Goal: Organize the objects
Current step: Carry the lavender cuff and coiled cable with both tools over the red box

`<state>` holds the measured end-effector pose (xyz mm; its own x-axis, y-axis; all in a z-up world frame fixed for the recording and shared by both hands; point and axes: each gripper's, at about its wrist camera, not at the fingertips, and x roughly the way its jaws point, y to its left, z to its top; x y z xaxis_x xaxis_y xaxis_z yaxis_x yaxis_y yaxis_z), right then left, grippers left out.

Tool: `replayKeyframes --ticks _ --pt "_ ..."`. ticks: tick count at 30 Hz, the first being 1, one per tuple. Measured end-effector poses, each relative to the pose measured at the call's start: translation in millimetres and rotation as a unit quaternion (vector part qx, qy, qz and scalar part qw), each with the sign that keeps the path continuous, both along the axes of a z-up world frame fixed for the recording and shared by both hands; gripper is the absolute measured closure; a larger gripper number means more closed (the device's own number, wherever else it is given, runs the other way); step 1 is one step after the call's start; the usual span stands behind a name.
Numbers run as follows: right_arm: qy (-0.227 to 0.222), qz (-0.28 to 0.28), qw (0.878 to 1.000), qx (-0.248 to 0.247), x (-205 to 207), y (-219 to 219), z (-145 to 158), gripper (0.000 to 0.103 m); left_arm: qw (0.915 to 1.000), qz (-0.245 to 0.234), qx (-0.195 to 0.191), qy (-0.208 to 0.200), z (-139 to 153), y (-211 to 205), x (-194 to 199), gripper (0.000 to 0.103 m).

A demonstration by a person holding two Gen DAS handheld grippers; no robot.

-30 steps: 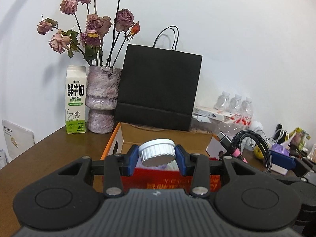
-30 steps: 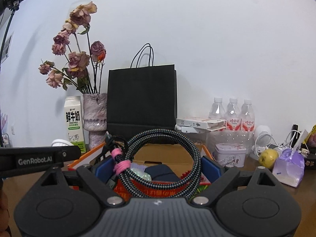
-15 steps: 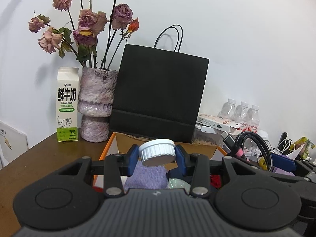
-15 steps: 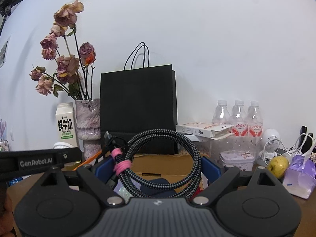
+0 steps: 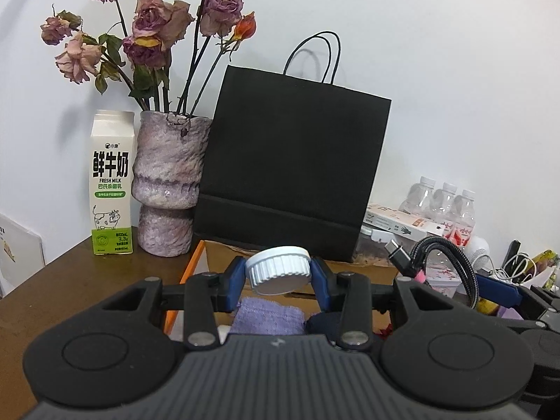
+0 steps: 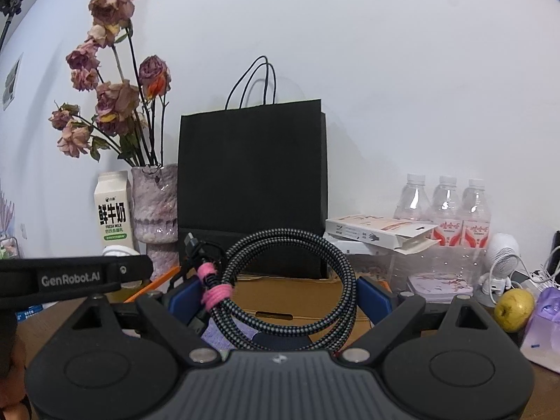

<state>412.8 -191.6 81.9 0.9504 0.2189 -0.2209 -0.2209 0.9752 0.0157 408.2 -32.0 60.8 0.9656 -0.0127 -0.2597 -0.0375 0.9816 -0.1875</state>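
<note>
Left wrist view: the left claw point(image 5: 278, 276) is clamped on a white ribbed plastic screw cap point(image 5: 278, 274), its blue pads pressing both sides of the rim. The cap hangs above an open cardboard box with an orange edge point(image 5: 196, 262) that sits on the brown wooden counter point(image 5: 70, 280). Inside the box, below the cap, lie a folded lilac cloth point(image 5: 266, 318) and something dark blue beside it. Behind the box stands a tall black paper carrier bag with cord handles point(image 5: 294, 175). Left of the bag are a mottled purple ceramic vase of dried roses point(image 5: 168, 185) and a white and green milk carton point(image 5: 112, 189).

Right wrist view: the right claw point(image 6: 280, 294) stands wide, gripping a coiled black and grey braided cable bound with a pink tie point(image 6: 290, 287). The coil spans from one blue pad to the other. It hovers over the same box, in front of the bag. Right of the bag sit three clear water bottles point(image 6: 444, 206) and a yellow-green pear point(image 6: 514, 308).

Risks, as a judgement: the cap is held only by its rim, so a tilt or knock could let it slip and roll off the counter. The springy coil could bulge free of the wide pads. Both claws are close together over one box and could collide.
</note>
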Motion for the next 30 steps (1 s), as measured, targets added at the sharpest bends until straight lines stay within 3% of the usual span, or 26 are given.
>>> replayKeyframes --ticks 15,26,27,28,29,30 --pt "0.028 0.005 0.999 -0.020 43 8 -14 0.011 0.9997 -0.001 0.005 0.024 -7 8 40 0.063" --pt "0.066 -0.001 0.997 -0.028 57 8 -27 0.009 0.9993 -0.001 0.013 0.035 -12 6 48 0.061" --pt "0.075 -0.001 0.997 -0.027 59 8 -28 0.007 0.9992 0.002 0.015 0.036 -13 5 49 0.058" --pt "0.084 0.001 0.996 -0.022 61 6 -30 0.001 0.9992 0.005 0.016 0.037 -14 5 50 0.042" --pt "0.094 -0.002 0.995 -0.014 63 5 -31 0.000 0.9991 0.009 0.014 0.039 -15 6 50 0.014" --pt "0.100 -0.003 0.995 -0.010 64 4 -31 0.000 0.9991 0.016 0.012 0.038 -16 6 50 0.000"
